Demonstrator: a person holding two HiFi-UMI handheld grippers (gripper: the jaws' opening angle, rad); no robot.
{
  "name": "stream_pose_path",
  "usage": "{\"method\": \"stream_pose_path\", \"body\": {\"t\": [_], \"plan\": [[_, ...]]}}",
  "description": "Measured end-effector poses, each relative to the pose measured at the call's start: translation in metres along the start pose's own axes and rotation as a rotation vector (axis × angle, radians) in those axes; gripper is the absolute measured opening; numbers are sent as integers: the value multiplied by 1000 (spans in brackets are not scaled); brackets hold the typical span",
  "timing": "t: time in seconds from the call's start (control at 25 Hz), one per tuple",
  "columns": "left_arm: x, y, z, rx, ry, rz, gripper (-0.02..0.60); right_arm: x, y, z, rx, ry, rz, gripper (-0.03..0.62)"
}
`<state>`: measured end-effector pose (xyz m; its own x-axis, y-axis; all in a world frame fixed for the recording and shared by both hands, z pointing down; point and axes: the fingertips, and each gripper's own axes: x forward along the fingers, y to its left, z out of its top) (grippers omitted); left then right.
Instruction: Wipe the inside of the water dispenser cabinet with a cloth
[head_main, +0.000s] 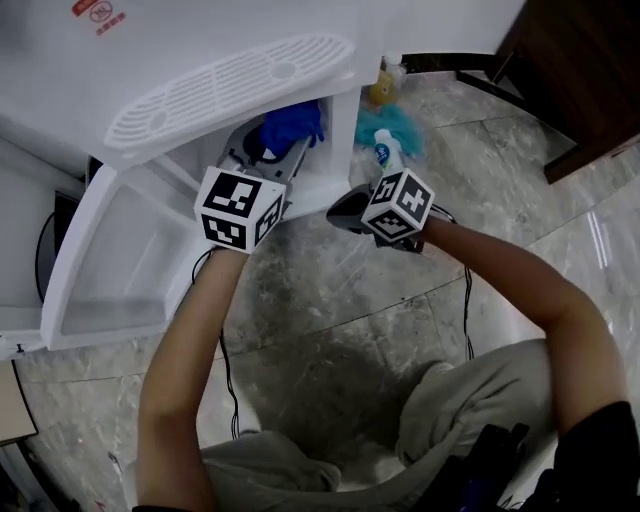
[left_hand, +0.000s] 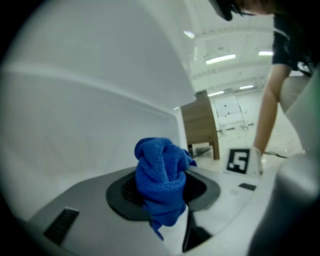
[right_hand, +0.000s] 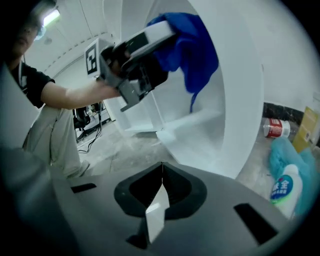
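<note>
The white water dispenser (head_main: 230, 60) has its lower cabinet (head_main: 335, 160) open. My left gripper (head_main: 285, 160) reaches into the opening, shut on a bunched blue cloth (head_main: 293, 125). In the left gripper view the cloth (left_hand: 161, 175) bulges up from between the jaws, with the white inner wall (left_hand: 100, 115) close behind it. The right gripper view shows the left gripper (right_hand: 155, 40) and the cloth (right_hand: 192, 45) hanging against the cabinet's inside. My right gripper (head_main: 342, 212) hovers just outside the opening, to the right; its jaws (right_hand: 161, 175) are shut with nothing between them.
The cabinet door (head_main: 120, 270) stands swung open at the left. A spray bottle (head_main: 385, 155), a teal cloth (head_main: 395, 125) and a yellow bottle (head_main: 381, 90) sit on the marble floor beside the dispenser. A red can (right_hand: 275, 128) lies nearby. Dark wooden furniture (head_main: 580, 70) stands at the back right.
</note>
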<state>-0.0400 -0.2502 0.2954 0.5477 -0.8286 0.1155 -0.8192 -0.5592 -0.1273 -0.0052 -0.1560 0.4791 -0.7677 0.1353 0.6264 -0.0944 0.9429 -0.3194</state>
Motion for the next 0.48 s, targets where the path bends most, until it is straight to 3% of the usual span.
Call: {"method": "stream_pose_path", "body": {"t": [0.28, 0.4, 0.48], "plan": [[-69, -16, -42, 134, 233, -134, 150, -3, 2, 36, -63, -4, -78, -2], [-94, -36, -67, 277, 367, -252, 150, -9, 14, 55, -58, -30, -44, -2], [-113, -48, -89, 366, 409, -289, 150, -14, 28, 67, -29, -66, -7, -2]]}}
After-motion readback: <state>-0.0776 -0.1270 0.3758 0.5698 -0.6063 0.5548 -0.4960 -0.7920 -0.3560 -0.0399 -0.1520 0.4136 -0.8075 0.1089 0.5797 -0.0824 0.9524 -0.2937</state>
